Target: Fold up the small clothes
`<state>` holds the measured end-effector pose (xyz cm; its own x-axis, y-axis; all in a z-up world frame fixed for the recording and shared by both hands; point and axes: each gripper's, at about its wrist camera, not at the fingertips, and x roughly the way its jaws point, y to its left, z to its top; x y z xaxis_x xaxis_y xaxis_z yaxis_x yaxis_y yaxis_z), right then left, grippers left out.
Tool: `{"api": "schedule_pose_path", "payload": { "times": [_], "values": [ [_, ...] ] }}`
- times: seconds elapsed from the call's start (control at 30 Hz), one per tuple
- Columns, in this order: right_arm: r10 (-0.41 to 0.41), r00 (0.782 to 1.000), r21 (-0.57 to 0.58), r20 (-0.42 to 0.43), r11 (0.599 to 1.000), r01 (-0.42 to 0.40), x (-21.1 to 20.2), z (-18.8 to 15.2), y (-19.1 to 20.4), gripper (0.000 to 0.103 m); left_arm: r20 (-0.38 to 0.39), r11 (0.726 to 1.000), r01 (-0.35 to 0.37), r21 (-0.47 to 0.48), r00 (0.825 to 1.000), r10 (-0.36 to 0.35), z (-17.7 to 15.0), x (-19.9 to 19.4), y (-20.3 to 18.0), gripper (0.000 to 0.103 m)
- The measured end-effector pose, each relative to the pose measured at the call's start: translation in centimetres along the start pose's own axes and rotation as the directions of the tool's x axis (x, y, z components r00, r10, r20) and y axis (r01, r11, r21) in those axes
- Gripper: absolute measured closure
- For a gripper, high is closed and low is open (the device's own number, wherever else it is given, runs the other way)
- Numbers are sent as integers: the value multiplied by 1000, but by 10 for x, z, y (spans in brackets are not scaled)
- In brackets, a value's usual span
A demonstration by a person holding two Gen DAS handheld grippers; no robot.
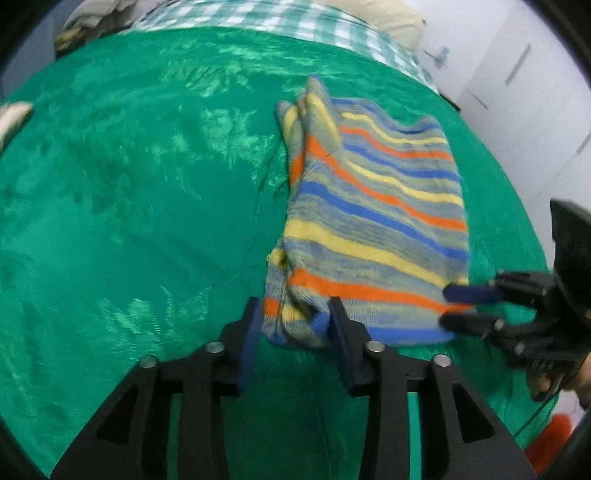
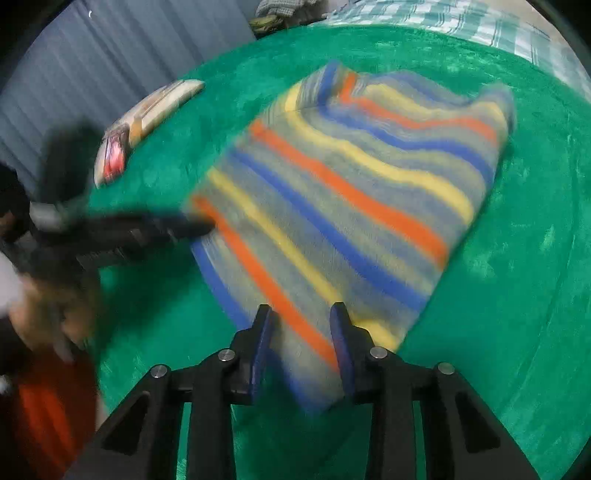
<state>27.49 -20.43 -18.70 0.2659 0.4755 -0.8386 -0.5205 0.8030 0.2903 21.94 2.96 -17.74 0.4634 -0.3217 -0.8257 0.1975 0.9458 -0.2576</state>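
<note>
A striped knit garment in blue, orange, yellow and grey lies folded on a green blanket. My left gripper is open, its jaws either side of the garment's near left corner. My right gripper shows at the garment's near right corner, jaws apart around the hem. In the right wrist view the garment is blurred; my right gripper is open with the hem between its jaws, and the left gripper touches the garment's left edge.
A checked sheet and pillow lie beyond the blanket. A flat packaged item lies on the blanket's left edge. A red object sits below the bed edge. White cabinets stand right.
</note>
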Motion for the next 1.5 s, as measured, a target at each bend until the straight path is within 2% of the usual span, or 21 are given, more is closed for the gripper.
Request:
{"api": "schedule_pose_path", "payload": {
  "times": [0.07,0.13,0.27,0.3,0.37,0.43,0.5,0.6,0.7,0.8,0.83,0.87,0.93,1.0,1.1,1.13,1.2,1.23,1.27,1.37,1.5],
  "values": [
    [43,998,52,45,998,-45,-15,7,-9,70,78,999,23,24,997,-25,15,-22,-1,36],
    [37,989,97,146,994,-51,-40,26,-26,70,145,998,34,59,988,-42,40,-31,-7,29],
    [-62,968,163,244,986,22,-58,79,-69,70,99,988,101,120,989,-113,107,15,-28,33],
    [-77,966,176,248,984,34,-55,89,-78,70,90,990,70,119,993,-81,119,31,-29,36],
    [-110,967,214,230,975,61,-38,108,-98,70,64,995,-17,97,998,11,140,70,-24,54],
    [-143,975,273,172,958,92,-11,111,-117,70,12,999,-44,18,999,44,143,96,-1,54],
    [-146,987,364,73,925,110,21,107,-140,76,21,999,17,-46,1000,-16,140,93,12,54],
    [-156,978,381,138,920,93,7,103,-136,78,61,997,60,-55,997,-57,128,61,21,49],
    [-184,960,294,210,949,117,-31,91,-105,77,92,995,102,-18,991,-100,105,26,27,40],
    [-131,965,173,225,981,93,-55,65,-57,77,34,996,82,15,996,-83,67,18,29,40],
    [-106,971,145,216,987,75,-54,53,-43,77,3,998,64,18,998,-64,57,21,28,47],
    [-74,977,122,201,991,50,-51,41,-30,77,-45,999,39,28,998,-37,41,24,28,63],
    [-50,991,115,122,993,36,-30,13,-13,76,-59,998,15,57,998,-12,21,25,25,66],
    [-107,994,128,11,986,105,-4,-19,-4,75,-50,996,-16,92,999,20,13,16,18,69],
    [-181,982,171,63,971,168,-23,-38,8,76,-30,996,-42,82,999,44,11,-2,15,69],
    [-192,978,203,81,964,173,-35,-44,13,75,-20,996,-51,76,998,52,9,-9,13,65],
    [-199,970,258,142,953,158,-63,-58,27,56,4,995,-61,80,998,61,4,-22,8,48],
    [-211,963,274,167,948,160,-74,-65,34,35,23,994,-75,84,997,73,0,-31,3,33],
    [-229,952,291,202,942,165,-86,-73,42,26,48,992,-95,88,995,91,-1,-37,0,22],
    [-251,939,316,234,933,170,-104,-88,54,25,99,988,-127,93,988,117,-6,-57,-9,13],
    [-260,936,358,236,919,165,-113,-102,68,25,122,978,-178,111,979,165,-9,-70,-18,13]
  ]
}}
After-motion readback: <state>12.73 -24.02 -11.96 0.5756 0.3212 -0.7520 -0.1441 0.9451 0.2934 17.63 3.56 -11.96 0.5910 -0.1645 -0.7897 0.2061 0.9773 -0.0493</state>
